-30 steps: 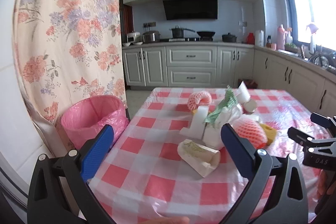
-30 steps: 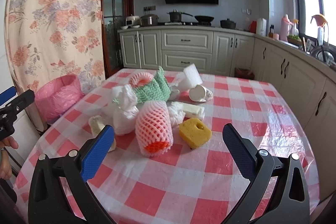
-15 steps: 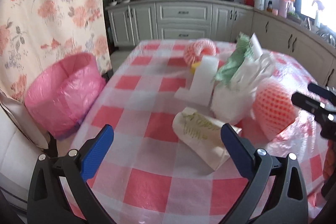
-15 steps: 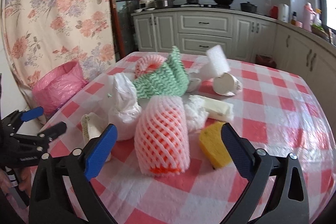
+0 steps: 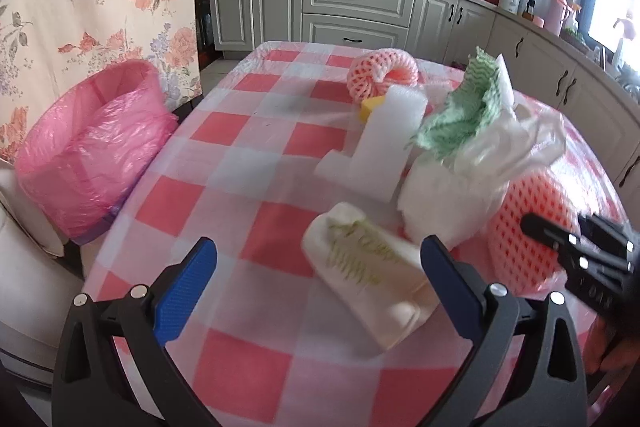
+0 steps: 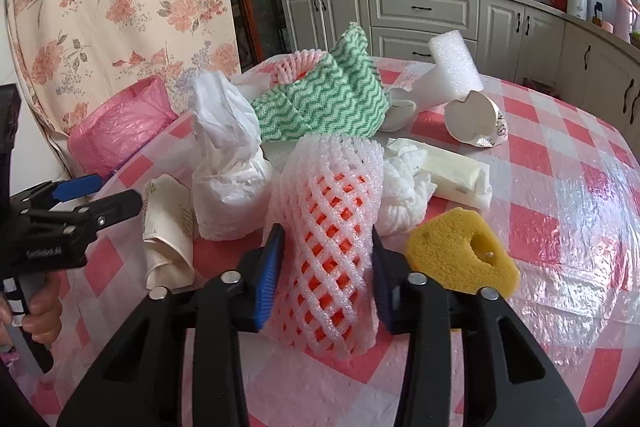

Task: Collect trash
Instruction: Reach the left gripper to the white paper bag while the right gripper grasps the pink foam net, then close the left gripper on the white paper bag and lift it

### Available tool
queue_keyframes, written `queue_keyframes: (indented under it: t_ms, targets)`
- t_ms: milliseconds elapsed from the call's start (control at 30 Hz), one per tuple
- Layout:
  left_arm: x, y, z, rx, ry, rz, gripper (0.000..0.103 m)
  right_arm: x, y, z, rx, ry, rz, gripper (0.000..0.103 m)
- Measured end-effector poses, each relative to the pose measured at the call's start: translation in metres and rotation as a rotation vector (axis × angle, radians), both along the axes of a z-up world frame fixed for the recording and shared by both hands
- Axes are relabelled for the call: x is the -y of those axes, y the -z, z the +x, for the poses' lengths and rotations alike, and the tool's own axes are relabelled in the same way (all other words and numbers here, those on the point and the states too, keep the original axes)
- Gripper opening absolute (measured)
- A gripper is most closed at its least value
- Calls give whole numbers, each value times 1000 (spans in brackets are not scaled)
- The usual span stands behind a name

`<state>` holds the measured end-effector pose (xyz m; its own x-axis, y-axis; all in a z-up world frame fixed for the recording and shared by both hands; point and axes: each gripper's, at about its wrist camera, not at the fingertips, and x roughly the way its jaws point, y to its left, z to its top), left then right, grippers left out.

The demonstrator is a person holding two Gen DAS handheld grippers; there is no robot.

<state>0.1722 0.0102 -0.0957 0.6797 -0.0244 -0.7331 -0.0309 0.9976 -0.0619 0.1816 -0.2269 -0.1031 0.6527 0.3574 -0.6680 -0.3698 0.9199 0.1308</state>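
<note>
While the right gripper (image 6: pixel 326 267) clamps the foam net sleeve (image 6: pixel 332 227) at frame centre, the left gripper (image 5: pixel 316 283) gapes wide, holding nothing. One pink-lined bin (image 5: pixel 88 155) sits left of the table (image 5: pixel 240 155); its contents cannot be told

My work surface is a table (image 6: pixel 568 187) covered with a red-and-white checked cloth under clear plastic. Lying on it near the middle: a foam net sleeve (image 6: pixel 332 227), a yellow sponge (image 6: pixel 460 255), a crushed paper cup (image 5: pixel 368 267), a white plastic bag (image 5: pixel 452 195), a white foam block (image 5: pixel 384 143) and a green-patterned cloth (image 6: pixel 320 103).
</note>
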Motion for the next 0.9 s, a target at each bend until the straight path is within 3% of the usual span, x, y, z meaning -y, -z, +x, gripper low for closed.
queue_keyframes:
  t_ms: [67,333,467,533,600,733,800,900]
  targets:
    - [7,-3,4,6,-2,-15,99,4,-1,-3,0,4,2,38]
    - [34,13,13,-37,-10,110,98,15,-6,-16,15,10,22,37]
    - [33,15,4,-8,2,141,98,15,-9,-21,26,5,30,37]
    - [30,15,0,-5,12,143,90,13,-9,-24,31,5,29,37]
    - [25,15,-4,-11,16,138,58,12,-10,-26,33,10,34,38]
    - [15,19,-11,-33,13,118,59,9,-11,-31,37,14,38,38]
    - [15,22,-11,-39,12,131,75,7,-11,-32,38,12,32,38]
    - [17,26,-10,-40,9,134,77,5,-12,-34,40,11,31,38]
